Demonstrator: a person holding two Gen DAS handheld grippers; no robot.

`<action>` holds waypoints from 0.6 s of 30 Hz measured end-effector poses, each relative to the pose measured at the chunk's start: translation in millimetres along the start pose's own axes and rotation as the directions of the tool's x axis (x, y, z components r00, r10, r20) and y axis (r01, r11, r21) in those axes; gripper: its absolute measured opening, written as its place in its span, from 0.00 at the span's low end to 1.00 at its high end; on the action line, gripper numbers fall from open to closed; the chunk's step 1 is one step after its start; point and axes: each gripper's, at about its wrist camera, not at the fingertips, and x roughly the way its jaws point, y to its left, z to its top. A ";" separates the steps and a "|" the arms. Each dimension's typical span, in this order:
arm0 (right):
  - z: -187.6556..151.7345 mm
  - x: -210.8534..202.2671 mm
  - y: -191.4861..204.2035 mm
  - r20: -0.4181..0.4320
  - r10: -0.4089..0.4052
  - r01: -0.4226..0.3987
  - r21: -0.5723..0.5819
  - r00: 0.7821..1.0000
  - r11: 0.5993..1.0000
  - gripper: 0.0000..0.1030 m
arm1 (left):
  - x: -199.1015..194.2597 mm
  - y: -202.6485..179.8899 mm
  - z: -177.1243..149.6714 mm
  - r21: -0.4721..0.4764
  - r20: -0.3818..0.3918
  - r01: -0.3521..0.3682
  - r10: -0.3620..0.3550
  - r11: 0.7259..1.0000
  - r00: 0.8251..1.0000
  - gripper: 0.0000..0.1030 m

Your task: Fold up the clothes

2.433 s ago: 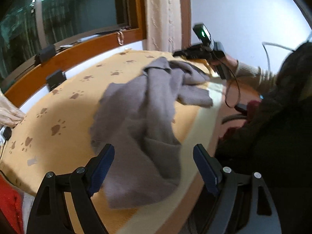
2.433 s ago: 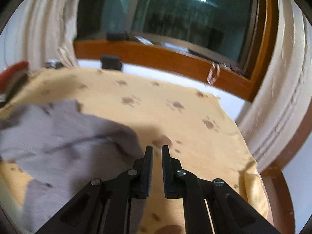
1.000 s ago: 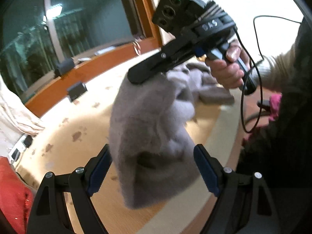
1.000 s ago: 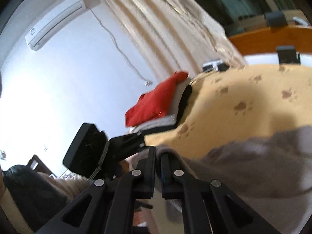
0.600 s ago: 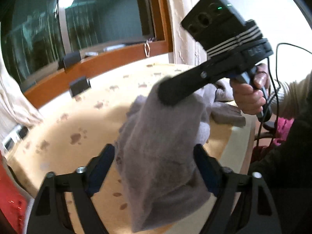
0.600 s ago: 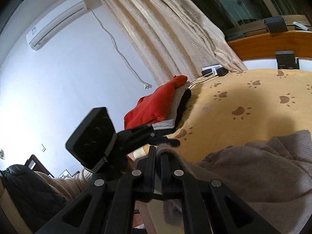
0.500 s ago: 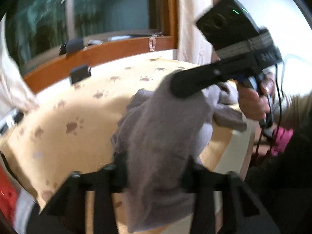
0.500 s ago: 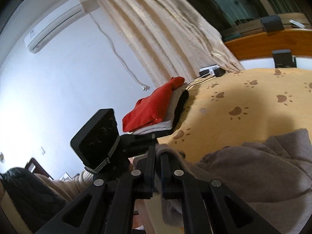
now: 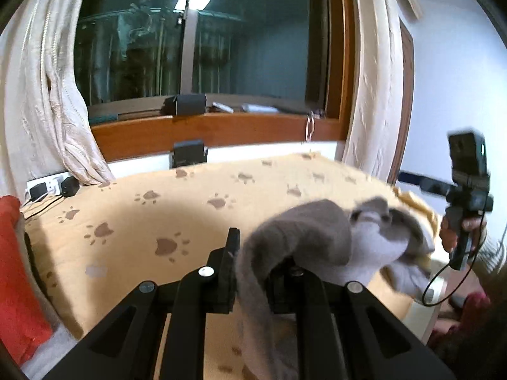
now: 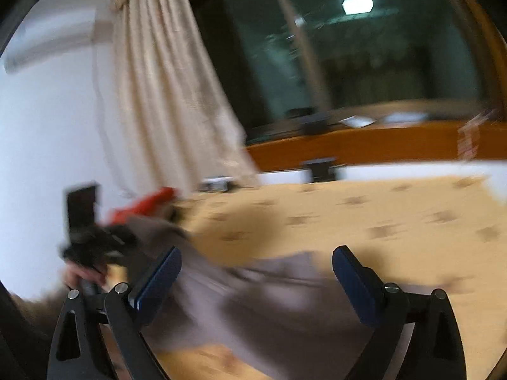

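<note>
The left gripper [image 9: 253, 262] clamped a soft grey knitted garment [image 9: 320, 240], which draped over its fingers above the tan paw-print cloth-covered table [image 9: 152, 218].

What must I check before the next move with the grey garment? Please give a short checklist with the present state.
1. Left gripper shut on the grey garment: ok.
2. Right gripper open and free of cloth: ok.
3. Garment spread flat on the paw-print cover: not ok, it is bunched and draped.
4. Which edge the left gripper holds: cannot tell.
5. Right wrist view sharp: not ok, blurred.
</note>
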 end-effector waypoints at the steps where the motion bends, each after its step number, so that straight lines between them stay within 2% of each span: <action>1: -1.9 -0.9 -7.2 -0.020 -0.028 0.028 -0.012 0.999 1.000 0.95 | 0.6 2.5 2.9 -0.015 0.016 0.001 -0.001 1.000 1.000 0.15; 4: -7.6 -3.4 -28.8 -0.078 -0.113 0.109 -0.053 0.991 0.993 0.95 | 2.3 9.8 11.4 -0.058 0.063 0.004 -0.001 0.998 0.998 0.15; 7: -13.4 -6.0 -50.4 -0.132 -0.198 0.186 -0.098 0.971 0.978 0.95 | 2.6 9.2 16.5 -0.063 0.075 -0.001 0.005 0.998 0.997 0.15; 10: -19.1 -8.5 -71.9 -0.182 -0.284 0.259 -0.147 0.941 0.954 0.95 | 2.7 9.8 23.4 -0.066 0.089 -0.003 0.009 0.998 0.996 0.15; 14: -26.3 -11.3 -99.9 -0.238 -0.390 0.344 -0.213 0.889 0.915 0.95 | -4.7 7.9 30.8 -0.068 0.105 0.008 -0.001 0.998 0.995 0.15; 18: -21.8 2.0 -107.0 -0.267 -0.336 0.300 -0.166 0.903 0.939 0.95 | -8.3 5.3 34.4 -0.057 0.112 -0.002 0.008 0.998 0.994 0.15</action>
